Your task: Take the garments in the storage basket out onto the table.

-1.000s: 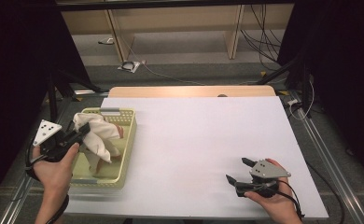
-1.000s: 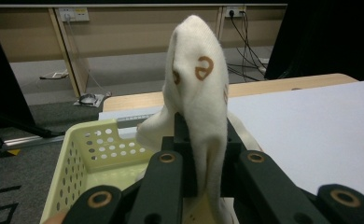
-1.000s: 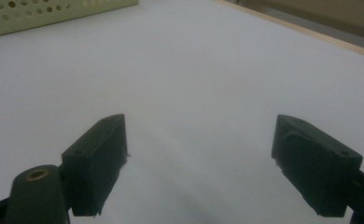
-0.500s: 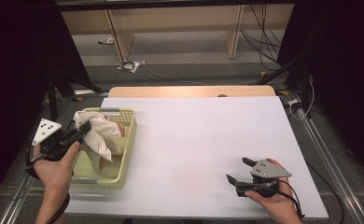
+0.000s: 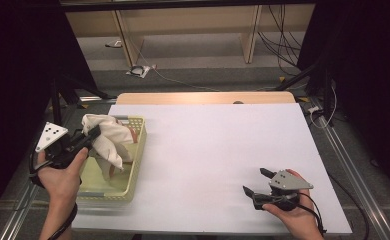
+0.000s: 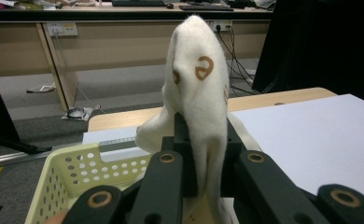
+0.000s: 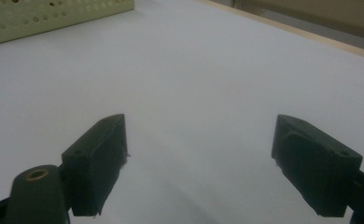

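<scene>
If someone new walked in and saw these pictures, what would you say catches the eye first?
First, the white cloth with brown markings, pinched in the left hand-held gripper and lifted above the pale yellow perforated basket at the table's left edge. Next, the bare white tabletop spreading to the right. At its near right corner, the right hand-held gripper sits low over the surface, jaws wide apart and holding nothing.
</scene>
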`<state>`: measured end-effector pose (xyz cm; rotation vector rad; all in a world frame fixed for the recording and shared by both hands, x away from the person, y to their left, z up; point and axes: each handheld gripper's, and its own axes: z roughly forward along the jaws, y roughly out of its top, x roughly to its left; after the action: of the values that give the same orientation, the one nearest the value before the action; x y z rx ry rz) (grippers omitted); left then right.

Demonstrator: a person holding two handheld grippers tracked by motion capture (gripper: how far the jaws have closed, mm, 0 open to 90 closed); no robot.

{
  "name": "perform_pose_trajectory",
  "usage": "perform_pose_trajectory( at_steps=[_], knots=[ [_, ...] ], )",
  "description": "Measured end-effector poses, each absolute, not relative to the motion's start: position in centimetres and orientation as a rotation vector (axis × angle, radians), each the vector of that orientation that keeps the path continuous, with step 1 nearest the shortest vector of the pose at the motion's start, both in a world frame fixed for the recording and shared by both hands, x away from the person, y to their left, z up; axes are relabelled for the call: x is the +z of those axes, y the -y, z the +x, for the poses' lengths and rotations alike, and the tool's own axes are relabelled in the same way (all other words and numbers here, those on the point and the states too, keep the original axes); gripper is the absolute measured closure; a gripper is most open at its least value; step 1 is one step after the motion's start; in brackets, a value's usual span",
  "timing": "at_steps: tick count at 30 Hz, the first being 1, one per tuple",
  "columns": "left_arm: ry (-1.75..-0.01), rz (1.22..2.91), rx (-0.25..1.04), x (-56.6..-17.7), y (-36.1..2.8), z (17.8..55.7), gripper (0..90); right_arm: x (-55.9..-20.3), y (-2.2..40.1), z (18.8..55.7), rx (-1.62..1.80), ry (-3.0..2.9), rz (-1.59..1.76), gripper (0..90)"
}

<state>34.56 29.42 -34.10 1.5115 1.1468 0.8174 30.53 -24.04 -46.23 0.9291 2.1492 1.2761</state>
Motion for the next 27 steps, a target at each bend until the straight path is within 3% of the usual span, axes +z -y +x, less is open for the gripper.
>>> perform_pose_trajectory(
  at_steps=[27],
  knots=[
    [-1.062,1.507,0.876,-32.0,-26.7,35.9,83.5,-46.2,24.1,30.6,1.273,-2.149,0.929,19.2]
  ],
)
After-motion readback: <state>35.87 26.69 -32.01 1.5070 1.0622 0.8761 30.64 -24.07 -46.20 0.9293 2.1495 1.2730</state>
